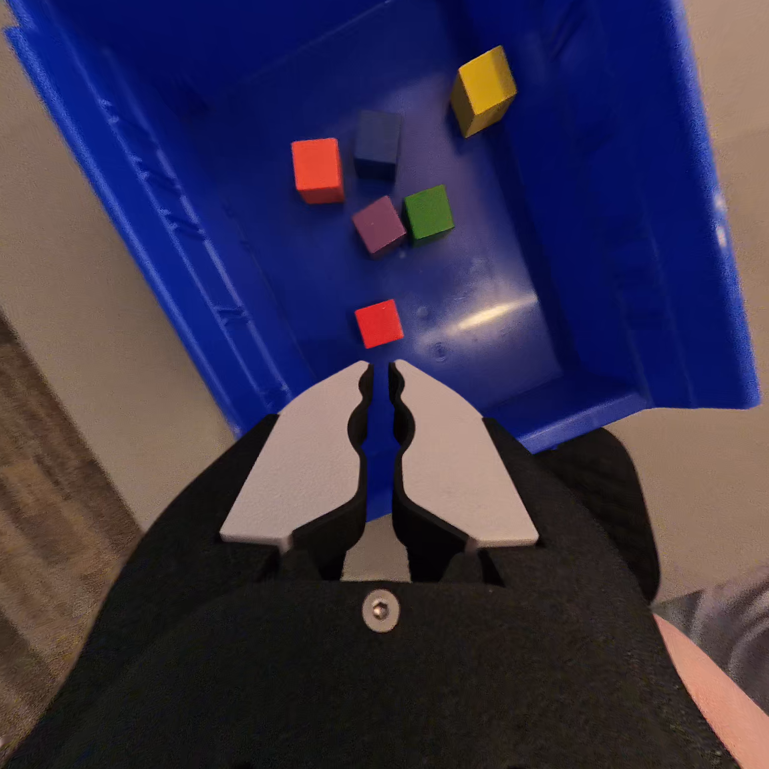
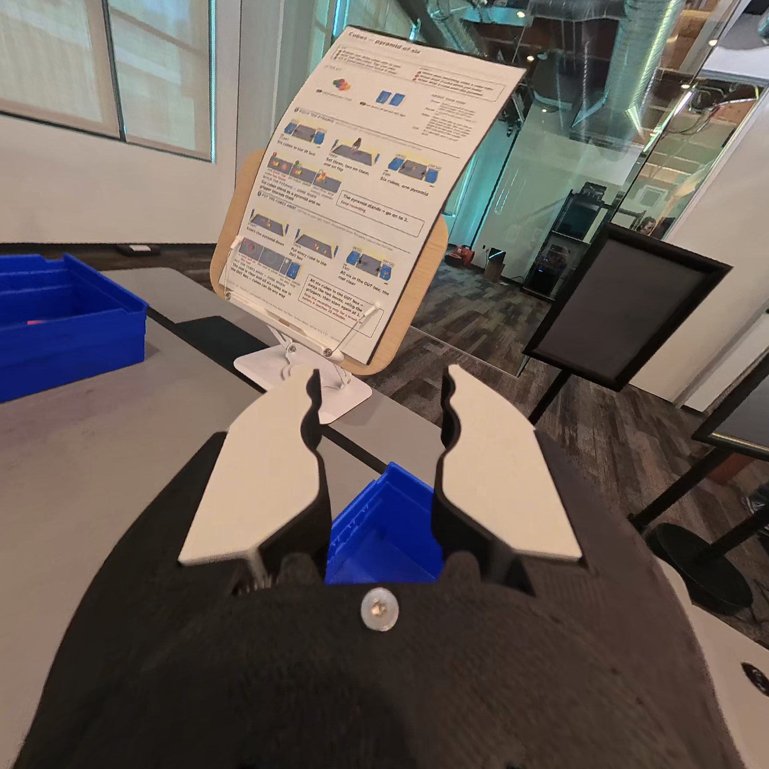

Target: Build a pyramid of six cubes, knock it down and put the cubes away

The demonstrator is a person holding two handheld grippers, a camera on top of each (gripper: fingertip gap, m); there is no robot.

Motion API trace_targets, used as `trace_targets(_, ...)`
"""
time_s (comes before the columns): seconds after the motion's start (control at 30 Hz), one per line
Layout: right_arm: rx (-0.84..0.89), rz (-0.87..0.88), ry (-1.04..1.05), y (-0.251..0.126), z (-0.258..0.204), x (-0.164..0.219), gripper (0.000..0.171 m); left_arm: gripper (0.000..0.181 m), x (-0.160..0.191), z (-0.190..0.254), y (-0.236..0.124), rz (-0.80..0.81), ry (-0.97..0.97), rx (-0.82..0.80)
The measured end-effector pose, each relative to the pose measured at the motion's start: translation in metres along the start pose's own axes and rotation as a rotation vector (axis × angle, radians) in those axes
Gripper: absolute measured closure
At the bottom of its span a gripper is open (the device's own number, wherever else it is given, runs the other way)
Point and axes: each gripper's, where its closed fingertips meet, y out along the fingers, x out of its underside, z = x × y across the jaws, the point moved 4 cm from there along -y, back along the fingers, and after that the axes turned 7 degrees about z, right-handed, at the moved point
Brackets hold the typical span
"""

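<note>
While six cubes lie loose in the blue bin — red cube nearest | left gripper nearly closed, empty | right gripper wide apart, empty | cubes likely light, rigid — pinch opposite flat faces | only right wrist view shows instruction sheet, second bin.

Printed sheet on white stand, black signboard.

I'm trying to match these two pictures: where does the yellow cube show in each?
Left wrist view: yellow cube upper right, on the blue bin's floor near its right wall.
Right wrist view: not in it.
Shared landmark: blue bins; the right view has a far-left bin and a near bin; which matches is unclear.
</note>
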Motion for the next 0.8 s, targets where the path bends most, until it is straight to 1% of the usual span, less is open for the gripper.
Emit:
trace_targets(0.07, -0.009, 0.001, -0.03, 0.002, -0.003, 0.0, 0.115, 0.172, 0.0, 0.004, 0.008, -0.011, 0.023, 0.039)
trace_targets(0.1, -0.018, 0.004, -0.037, 0.003, -0.005, 0.0, 0.115, 0.167, 0.001, 0.002, 0.013, -0.035, 0.043, 0.021)
trace_targets(0.17, -0.037, 0.004, -0.043, 0.005, -0.009, 0.001, 0.116, 0.163, 0.004, 0.002, 0.023, -0.095, 0.055, 0.007)
trace_targets(0.23, -0.036, -0.004, -0.06, 0.007, -0.011, 0.002, 0.116, 0.162, 0.003, 0.006, 0.034, -0.145, 0.006, 0.019)
trace_targets(0.33, -0.044, -0.017, -0.079, 0.009, -0.014, 0.004, 0.116, 0.162, -0.002, 0.01, 0.047, -0.171, -0.091, 0.028)
trace_targets(0.43, -0.043, -0.023, -0.088, 0.009, -0.014, 0.004, 0.116, 0.161, 0.001, 0.009, 0.057, -0.221, -0.164, 0.033)
trace_targets(0.67, -0.056, -0.046, -0.093, 0.012, -0.016, 0.009, 0.116, 0.159, 0.005, 0.002, 0.066, -0.255, -0.178, 0.015)
trace_targets(0.73, -0.057, -0.054, -0.1, 0.012, -0.016, 0.01, 0.116, 0.154, 0.002, 0.001, 0.067, -0.248, -0.169, -0.013)
trace_targets(0.8, -0.062, -0.057, -0.098, 0.012, -0.016, 0.01, 0.116, 0.153, 0.002, 0.002, 0.067, -0.253, -0.166, -0.019)
